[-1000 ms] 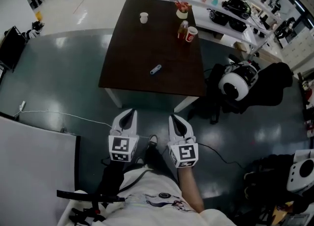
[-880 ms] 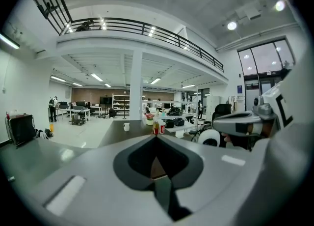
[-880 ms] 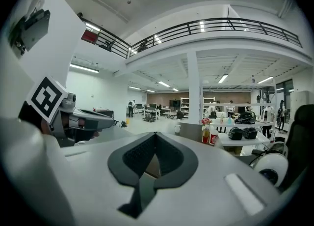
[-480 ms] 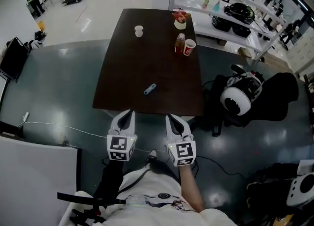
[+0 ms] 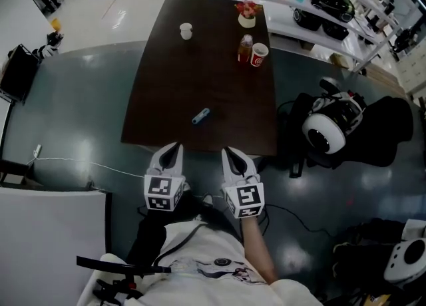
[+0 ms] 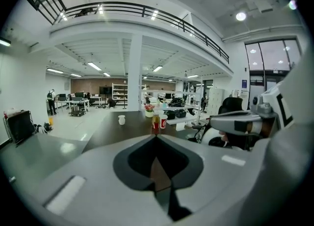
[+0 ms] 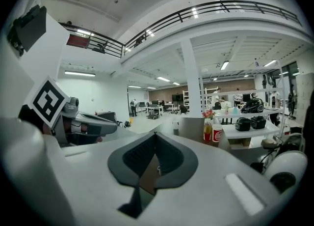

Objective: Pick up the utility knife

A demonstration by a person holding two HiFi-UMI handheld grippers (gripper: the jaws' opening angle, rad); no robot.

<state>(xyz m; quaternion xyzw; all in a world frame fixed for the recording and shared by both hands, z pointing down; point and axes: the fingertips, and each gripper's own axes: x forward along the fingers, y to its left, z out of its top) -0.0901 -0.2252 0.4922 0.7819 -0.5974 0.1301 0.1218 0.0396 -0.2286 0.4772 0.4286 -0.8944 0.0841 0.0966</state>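
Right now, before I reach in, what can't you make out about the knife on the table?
- The utility knife, head view: too small to tell blade end from handle, or whether the blade is out.
- Left gripper view: the shut left claw covers the near table; no knife shows.
- Right gripper view: the shut right claw does the same.

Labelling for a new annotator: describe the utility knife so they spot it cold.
Find the dark brown table in the middle of the head view. The utility knife lies alone on its near half, towards the person. It is the only small, flat, bluish bar there; the white cup, bottle, red cup and flower pot all stand upright at the far end.
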